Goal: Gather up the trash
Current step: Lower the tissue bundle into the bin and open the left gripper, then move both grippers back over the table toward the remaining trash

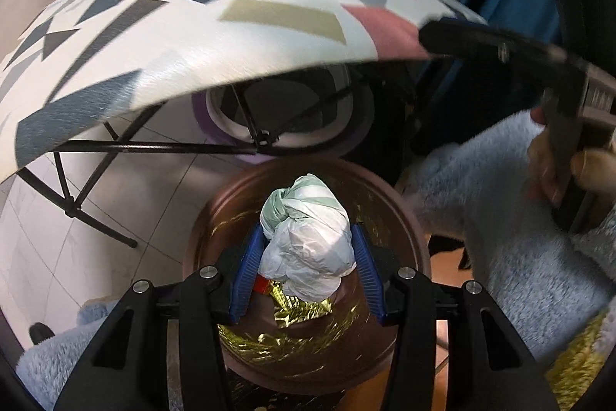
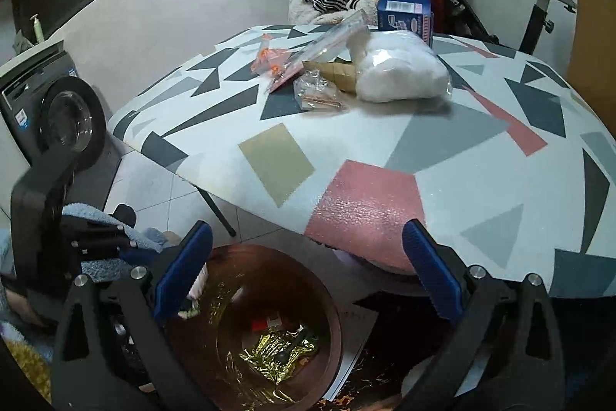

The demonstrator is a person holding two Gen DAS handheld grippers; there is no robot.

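- I am holding a crumpled wad of white and pale green tissue point(image 1: 308, 237) in the left gripper point(image 1: 306, 272); its blue pads point(image 1: 246, 272) are pressing in on both sides of the wad.
- The wad is hanging directly over the open mouth of a round copper-coloured bin point(image 1: 404, 218), above its rim.
- Inside the bin, gold foil wrapping point(image 2: 277, 353) is lying at the bottom, with a small red scrap point(image 2: 258, 324) beside it.
- The right gripper point(image 2: 306, 272) is hovering with its jaws spread wide and nothing between them, over the same bin point(image 2: 331, 318) and just beside the edge of the table point(image 2: 385, 149).
- The table, covered in a geometric pattern, is carrying more litter well apart from both grippers: a clear bag of white stuffing point(image 2: 400, 72), a small plastic packet point(image 2: 317, 91), an orange-printed wrapper point(image 2: 275, 62) and a blue box point(image 2: 404, 12).
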